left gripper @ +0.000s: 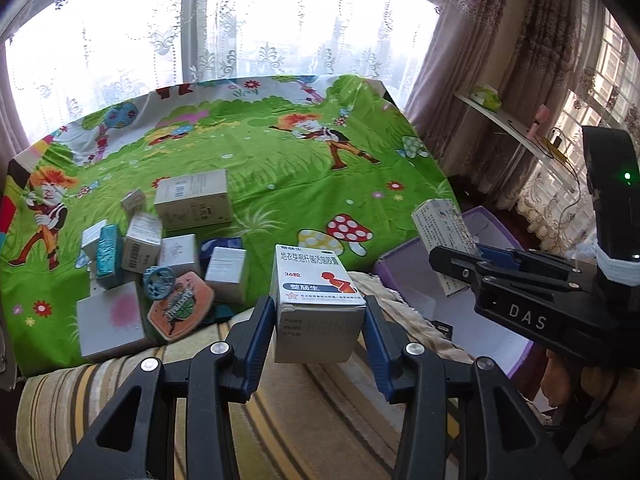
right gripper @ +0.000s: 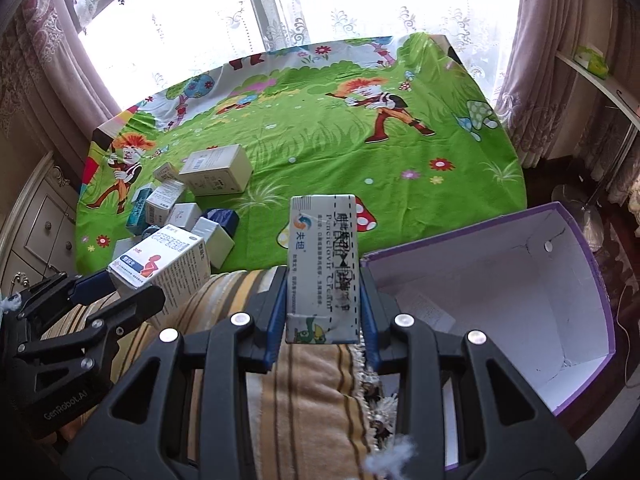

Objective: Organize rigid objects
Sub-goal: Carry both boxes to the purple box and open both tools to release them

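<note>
1. Carrying two cartons toward the purple bin (right gripper: pixel 520 300): left hand-held gripper (left gripper: pixel 318 320) clamped on the white carton (left gripper: pixel 316 300), right hand-held gripper (right gripper: pixel 322 312) clamped on the slim carton (right gripper: pixel 322 268).
2. Lowering each well inside the bin walls before letting go, one at a time.
3. Remaining boxes (left gripper: pixel 160 248) heaped on a cartoon-print green sheet (left gripper: pixel 300 168), apparently a bed; striped cushion (right gripper: pixel 312 392) below; lace-curtained window behind.

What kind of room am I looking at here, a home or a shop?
Most likely a home, probably a bedroom or living room: lace curtains over a big window, a cartoon-print sheet spread over a flat surface, and a striped cushion in front.
</note>
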The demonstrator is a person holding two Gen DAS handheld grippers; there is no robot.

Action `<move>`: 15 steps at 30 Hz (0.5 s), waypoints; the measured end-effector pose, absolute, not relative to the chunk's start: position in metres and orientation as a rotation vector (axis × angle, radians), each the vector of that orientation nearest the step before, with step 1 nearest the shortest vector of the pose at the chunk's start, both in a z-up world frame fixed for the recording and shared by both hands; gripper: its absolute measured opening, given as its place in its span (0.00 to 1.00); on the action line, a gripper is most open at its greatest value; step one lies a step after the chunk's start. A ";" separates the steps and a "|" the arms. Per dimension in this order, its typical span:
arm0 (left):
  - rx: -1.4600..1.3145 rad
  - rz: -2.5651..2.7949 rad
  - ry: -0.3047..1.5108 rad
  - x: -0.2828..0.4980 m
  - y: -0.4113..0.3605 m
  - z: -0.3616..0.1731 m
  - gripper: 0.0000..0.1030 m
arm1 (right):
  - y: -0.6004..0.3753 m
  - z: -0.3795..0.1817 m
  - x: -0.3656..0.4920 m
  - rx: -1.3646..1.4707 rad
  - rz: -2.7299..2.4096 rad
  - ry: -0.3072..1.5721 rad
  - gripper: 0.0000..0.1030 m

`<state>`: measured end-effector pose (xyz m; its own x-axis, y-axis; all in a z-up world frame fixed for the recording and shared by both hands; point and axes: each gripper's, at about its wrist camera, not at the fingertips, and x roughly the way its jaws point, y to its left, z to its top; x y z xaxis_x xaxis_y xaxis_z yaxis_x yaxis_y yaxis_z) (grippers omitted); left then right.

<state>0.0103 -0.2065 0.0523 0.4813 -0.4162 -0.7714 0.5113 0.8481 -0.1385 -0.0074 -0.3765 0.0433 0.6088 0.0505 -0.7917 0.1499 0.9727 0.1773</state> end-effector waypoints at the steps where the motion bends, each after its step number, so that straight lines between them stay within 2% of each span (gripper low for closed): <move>1: 0.122 -0.585 0.910 0.007 -0.213 0.052 0.44 | -0.382 0.042 -0.011 0.238 -0.072 0.918 0.36; 15: 0.161 -0.855 0.973 -0.025 -0.280 0.045 0.44 | -0.455 0.030 -0.057 0.297 -0.252 0.932 0.36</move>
<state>-0.0254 -0.2800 0.0454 0.2735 -0.5641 -0.7791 0.7000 0.6723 -0.2410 -0.0574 -0.4550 0.0301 0.5725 -0.0843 -0.8155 0.3380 0.9305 0.1411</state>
